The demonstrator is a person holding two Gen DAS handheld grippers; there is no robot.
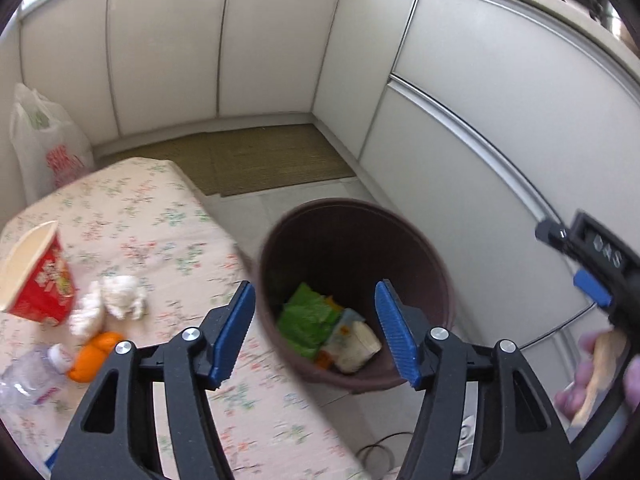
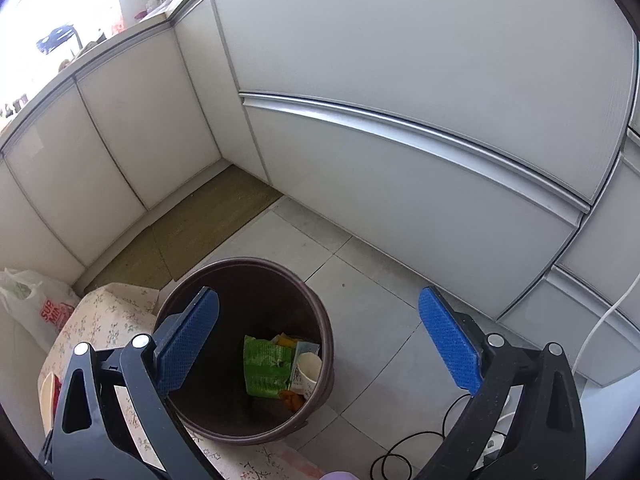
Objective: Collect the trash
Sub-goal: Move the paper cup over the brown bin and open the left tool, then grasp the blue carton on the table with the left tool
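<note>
2 grippers: jaws spread, empty | brown bin (image 2: 256, 280) below, between jaws

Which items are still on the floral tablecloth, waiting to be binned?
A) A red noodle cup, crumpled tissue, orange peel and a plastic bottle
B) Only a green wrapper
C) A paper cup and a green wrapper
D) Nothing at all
A: the left wrist view shows the red noodle cup, crumpled tissue, orange peel and plastic bottle lying on the tablecloth, while the green wrapper and paper cup are already inside the brown bin.
</note>
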